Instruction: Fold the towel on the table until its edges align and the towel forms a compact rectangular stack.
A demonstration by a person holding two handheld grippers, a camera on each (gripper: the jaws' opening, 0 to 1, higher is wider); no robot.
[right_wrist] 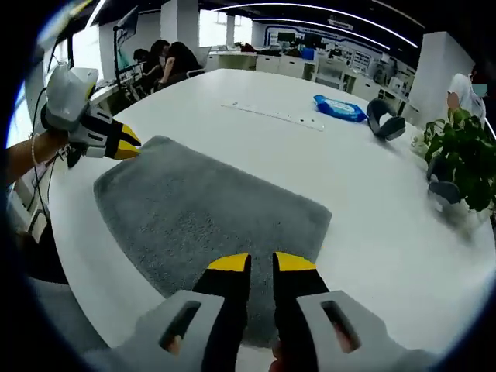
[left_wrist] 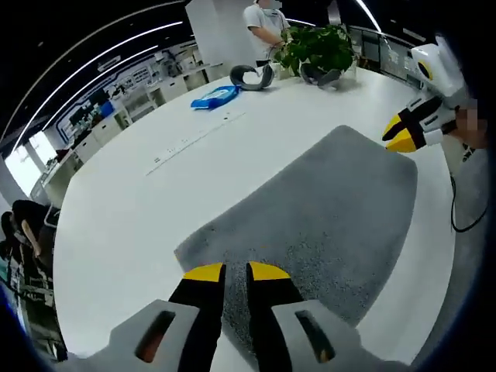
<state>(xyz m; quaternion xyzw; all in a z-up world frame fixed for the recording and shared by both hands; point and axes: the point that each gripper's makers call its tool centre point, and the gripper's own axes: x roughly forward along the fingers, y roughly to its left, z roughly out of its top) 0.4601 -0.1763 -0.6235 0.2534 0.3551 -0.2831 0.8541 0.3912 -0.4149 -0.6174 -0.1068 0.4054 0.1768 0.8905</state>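
Grey towel (left_wrist: pixel 325 225) spread flat on the white worktop (left_wrist: pixel 139 225), long axis running from the left hand-held gripper (left_wrist: pixel 236 273) to the right hand-held gripper (right_wrist: pixel 252 263), one short end under each. Near edge partly hidden behind the yellow-tipped jaws in both views; whether any cloth sits between them cannot be told. In the left gripper view, jaws a narrow gap apart, poised over the nearest corner; contact unclear. In the right gripper view, jaws likewise a narrow gap apart, over the opposite short edge. Across the towel from each, the other hand-held gripper at the far corner, tips drawn together, held by a hand (right_wrist: pixel 23 159) cut off at the frame edge; grip on the cloth too small to tell. Farther off beyond the towel: a blue packet (right_wrist: pixel 339 108), a dark curved object (right_wrist: pixel 385 120) hard to identify, a potted plant (right_wrist: pixel 463 159). Beyond the worktop, a standing person (left_wrist: pixel 265 27) and seated people (right_wrist: pixel 167 60), indistinct.
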